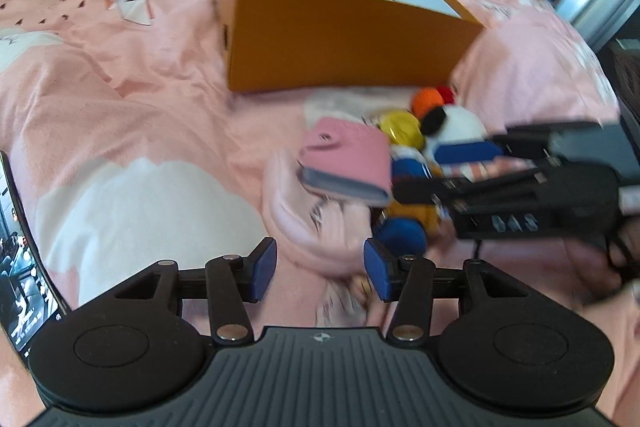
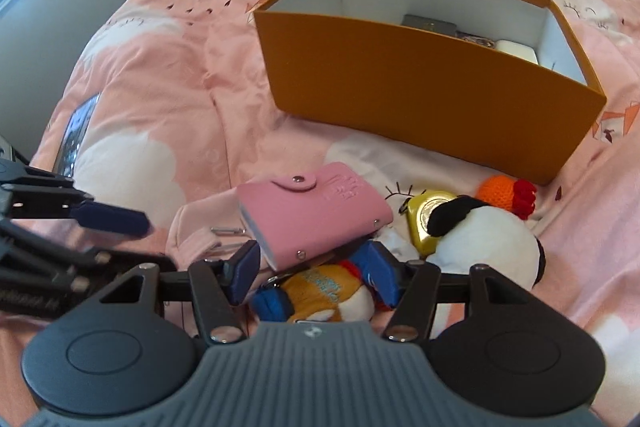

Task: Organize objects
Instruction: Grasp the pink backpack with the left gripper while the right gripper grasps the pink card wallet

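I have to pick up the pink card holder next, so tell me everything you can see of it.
The card holder is a pink, leather-looking wallet, closed by a tab with a metal snap, with embossed marks on its cover and small rivets near one edge. Grey-white card sleeves show at its open end. It lies flat but tilted, propped on the pile: a pink cloth to its left, a plush toy under its near corner. Neither gripper touches it.

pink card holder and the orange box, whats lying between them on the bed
Nothing but bedding: between the pink card holder and the orange box only the pink and white duvet shows, clearest in the right wrist view.
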`<state>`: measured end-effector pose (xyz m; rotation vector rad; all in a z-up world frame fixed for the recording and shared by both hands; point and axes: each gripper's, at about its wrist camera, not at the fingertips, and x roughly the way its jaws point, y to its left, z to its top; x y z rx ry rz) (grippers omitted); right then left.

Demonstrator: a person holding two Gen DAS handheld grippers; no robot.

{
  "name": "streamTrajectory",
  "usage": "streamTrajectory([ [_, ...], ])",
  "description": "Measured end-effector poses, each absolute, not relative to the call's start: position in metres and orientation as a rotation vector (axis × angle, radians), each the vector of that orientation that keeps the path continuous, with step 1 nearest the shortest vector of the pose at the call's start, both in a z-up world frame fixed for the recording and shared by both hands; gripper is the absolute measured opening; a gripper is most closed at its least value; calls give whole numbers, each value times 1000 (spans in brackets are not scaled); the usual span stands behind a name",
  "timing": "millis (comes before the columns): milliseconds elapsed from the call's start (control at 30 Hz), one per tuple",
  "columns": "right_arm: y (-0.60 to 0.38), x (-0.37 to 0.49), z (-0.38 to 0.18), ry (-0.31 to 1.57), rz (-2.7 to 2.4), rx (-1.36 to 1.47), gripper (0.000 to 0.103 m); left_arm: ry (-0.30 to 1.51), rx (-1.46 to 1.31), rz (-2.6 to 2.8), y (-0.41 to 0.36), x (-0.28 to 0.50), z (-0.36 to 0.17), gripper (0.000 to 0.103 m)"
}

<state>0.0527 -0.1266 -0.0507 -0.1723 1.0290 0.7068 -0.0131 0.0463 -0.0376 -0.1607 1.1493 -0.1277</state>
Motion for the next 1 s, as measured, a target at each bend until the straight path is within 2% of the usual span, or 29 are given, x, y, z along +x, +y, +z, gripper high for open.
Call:
streamTrajectory([
  [133,-122,47,-55,1040,696,-241,61,1188,-155,-168,44,-16,-48,61],
  [233,-118,41,-62,1063,711,-294,54,1196,-166,-187,44,-13,-56,61],
  [300,-116,38,-65,1070,721,-312,54,1202,-171,-190,44,-10,-62,61],
  [467,-116,40,-66,1067,721,-309,53,1151,-134,-167,41,-8,-60,43],
  [700,-112,44,-66,1007,702,-340,43,1011,-205,-228,47,3,-50,39],
  [833,-110,50,-62,930,671,-374,41,961,-201,-268,43,16,-47,39],
  [1000,-116,70,-56,888,644,-313,27,908,-194,-288,38,38,-43,39],
])
